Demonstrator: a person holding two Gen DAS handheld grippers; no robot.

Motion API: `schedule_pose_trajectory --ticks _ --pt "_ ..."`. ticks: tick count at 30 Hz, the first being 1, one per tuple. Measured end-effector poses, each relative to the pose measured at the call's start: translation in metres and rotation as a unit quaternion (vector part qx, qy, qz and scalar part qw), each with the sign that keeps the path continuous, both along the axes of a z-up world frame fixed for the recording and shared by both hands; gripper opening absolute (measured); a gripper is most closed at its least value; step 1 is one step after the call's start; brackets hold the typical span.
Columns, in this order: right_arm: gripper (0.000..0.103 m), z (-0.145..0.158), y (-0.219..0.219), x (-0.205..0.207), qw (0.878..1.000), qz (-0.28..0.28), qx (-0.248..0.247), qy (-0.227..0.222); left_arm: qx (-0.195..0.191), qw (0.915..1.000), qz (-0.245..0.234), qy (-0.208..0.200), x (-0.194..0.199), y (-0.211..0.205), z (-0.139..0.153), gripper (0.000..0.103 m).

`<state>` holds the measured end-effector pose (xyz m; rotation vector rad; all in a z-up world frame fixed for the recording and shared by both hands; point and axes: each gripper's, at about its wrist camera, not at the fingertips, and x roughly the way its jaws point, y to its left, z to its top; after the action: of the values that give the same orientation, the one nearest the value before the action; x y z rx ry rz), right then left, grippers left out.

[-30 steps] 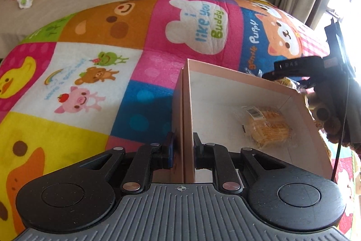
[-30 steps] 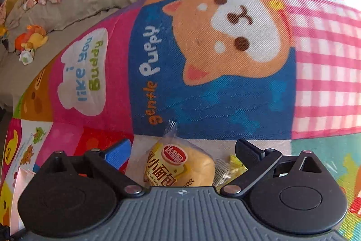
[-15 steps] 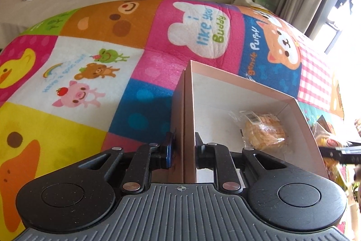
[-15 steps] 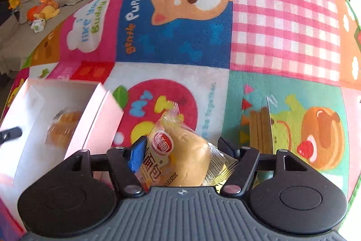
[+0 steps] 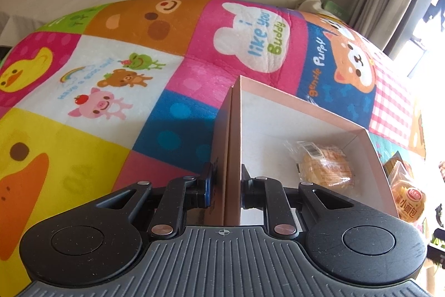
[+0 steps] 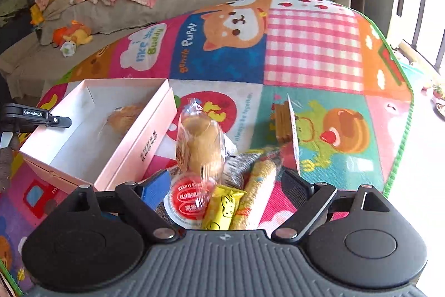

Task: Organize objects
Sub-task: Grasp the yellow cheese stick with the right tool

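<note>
A pink cardboard box [image 5: 328, 113] stands on the colourful play mat, also seen in the right wrist view [image 6: 133, 141]. My left gripper [image 5: 226, 185] is shut on the box's left wall. One wrapped cake [image 5: 325, 169] lies inside the box. My right gripper [image 6: 225, 185] is open. A wrapped bread bun [image 6: 198, 144] stands just ahead of its fingers, beside the box's right wall, apart from both pads. The bun also shows in the left wrist view [image 5: 408, 199], outside the box at the right.
Below the right gripper lies a pile of snacks: a red-lidded cup [image 6: 189, 202], a yellow packet [image 6: 222, 210], an orange stick packet [image 6: 258, 185]. A wafer packet [image 6: 283, 121] stands further right. A beige sofa [image 6: 167, 7] with toys and clothes runs behind the mat.
The right gripper has opened and pulled back and up; the bun it held now stands free on the snack pile beside the box. The left gripper keeps its grip on the box wall.
</note>
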<state>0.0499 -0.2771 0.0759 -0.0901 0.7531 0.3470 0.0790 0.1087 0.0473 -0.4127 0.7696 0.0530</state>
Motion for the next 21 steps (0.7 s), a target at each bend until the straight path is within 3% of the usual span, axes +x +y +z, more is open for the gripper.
schedule_pose_trajectory --ticks 7,13,18,21 --pt "0.088 -0.036 0.009 -0.032 0.999 0.007 -0.039 0.029 0.022 0.9996 -0.015 -0.002 -0.006 -0.005 -0.001 0.02" --pt "0.069 -0.04 0.02 -0.035 0.998 0.003 -0.052 0.019 0.029 0.9994 -0.017 0.002 -0.007 -0.007 0.001 0.02" --pt "0.025 -0.03 0.022 -0.038 0.997 -0.008 -0.07 0.026 0.035 0.9991 -0.025 0.0 -0.006 -0.006 0.001 0.02" --pt "0.009 -0.025 0.024 -0.049 0.997 -0.005 -0.079 0.023 0.048 0.9984 -0.03 -0.005 -0.008 -0.009 0.001 0.019"
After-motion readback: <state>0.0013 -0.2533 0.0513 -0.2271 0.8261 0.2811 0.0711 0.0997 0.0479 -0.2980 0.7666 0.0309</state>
